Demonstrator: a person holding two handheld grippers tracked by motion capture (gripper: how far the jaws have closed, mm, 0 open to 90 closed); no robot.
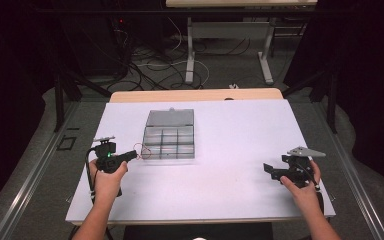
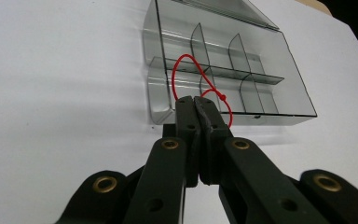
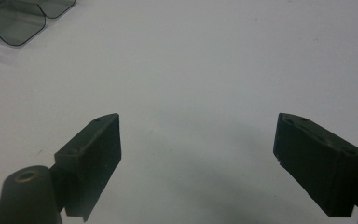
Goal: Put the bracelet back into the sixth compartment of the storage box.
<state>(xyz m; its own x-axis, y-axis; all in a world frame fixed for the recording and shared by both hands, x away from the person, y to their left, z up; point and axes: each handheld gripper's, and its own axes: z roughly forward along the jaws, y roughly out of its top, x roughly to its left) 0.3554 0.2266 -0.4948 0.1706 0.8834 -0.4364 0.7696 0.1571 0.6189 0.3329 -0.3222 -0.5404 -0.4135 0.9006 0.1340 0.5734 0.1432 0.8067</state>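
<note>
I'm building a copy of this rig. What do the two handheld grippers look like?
Both are black. The left gripper has flat black jaws on linkage arms with brass-coloured pivot bushings, a lit green light on its body and a black cable. The right gripper carries a grey three-cornered plate on top, and its jaws end in blocky black pads. The forearms are bare.

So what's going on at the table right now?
A person holds a hand-held gripper in each hand over a white table. The left hand-held gripper is shut on a loop of red string, holding it at the near left corner of a clear compartment box whose lid stands open. The string hangs at the box's edge, not yet laid in a compartment. The right hand-held gripper sits open off to the right, holding nothing.
</note>
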